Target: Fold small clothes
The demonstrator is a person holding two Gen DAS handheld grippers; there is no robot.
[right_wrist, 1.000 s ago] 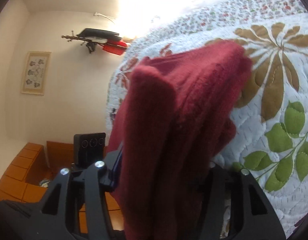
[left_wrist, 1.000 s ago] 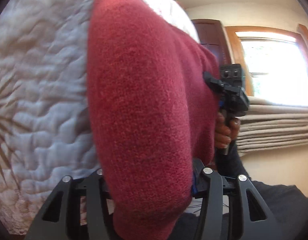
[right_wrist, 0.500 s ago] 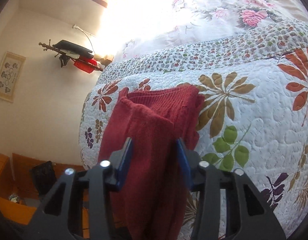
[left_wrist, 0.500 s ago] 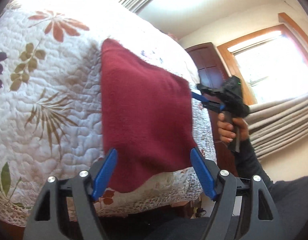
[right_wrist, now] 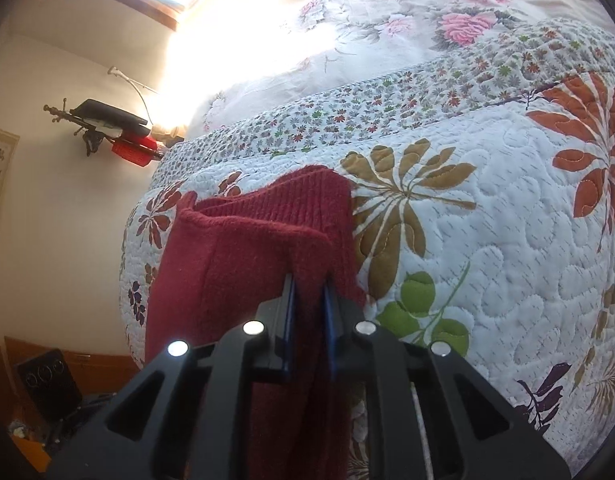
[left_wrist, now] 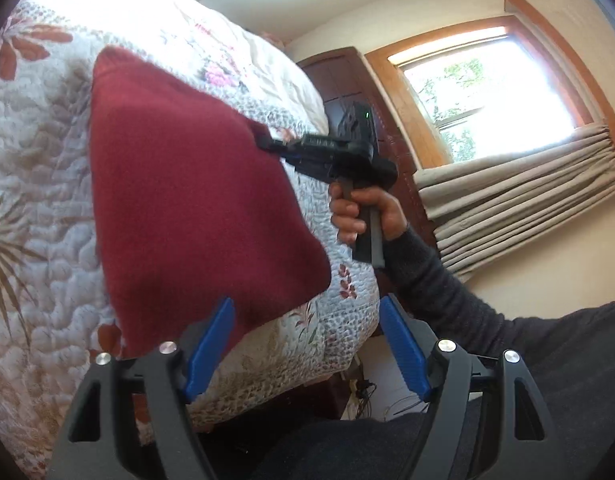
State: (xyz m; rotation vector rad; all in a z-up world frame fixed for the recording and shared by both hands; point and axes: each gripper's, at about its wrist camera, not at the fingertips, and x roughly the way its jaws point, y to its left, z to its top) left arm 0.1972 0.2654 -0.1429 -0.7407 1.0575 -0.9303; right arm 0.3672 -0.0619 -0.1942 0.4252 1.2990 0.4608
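Note:
A dark red knit garment (left_wrist: pixel 195 208) lies folded on the floral quilt (left_wrist: pixel 39 184), near the bed's edge. My left gripper (left_wrist: pixel 307 304) hovers open just off the garment's near corner, with nothing between its blue pads (left_wrist: pixel 211 340). The left wrist view also shows my right gripper (left_wrist: pixel 275 145), held by a hand (left_wrist: pixel 363 216), pinching the garment's far side edge. In the right wrist view the right gripper (right_wrist: pixel 308 284) is shut on a fold of the red garment (right_wrist: pixel 243 252), whose ribbed hem stands up in front.
The quilt (right_wrist: pixel 487 240) covers the bed, with a pink-flowered sheet (right_wrist: pixel 427 12) beyond. A dark wooden cabinet (left_wrist: pixel 347 80) and a curtained window (left_wrist: pixel 487 88) are past the bed. A dark sleeve (left_wrist: pixel 447 300) crosses the lower right. A speaker (right_wrist: pixel 47 380) sits on the floor.
Both grippers carried the garment to the quilt and let go. The left has stayed open and drawn back rightward. The right has since closed on the garment's edge again.

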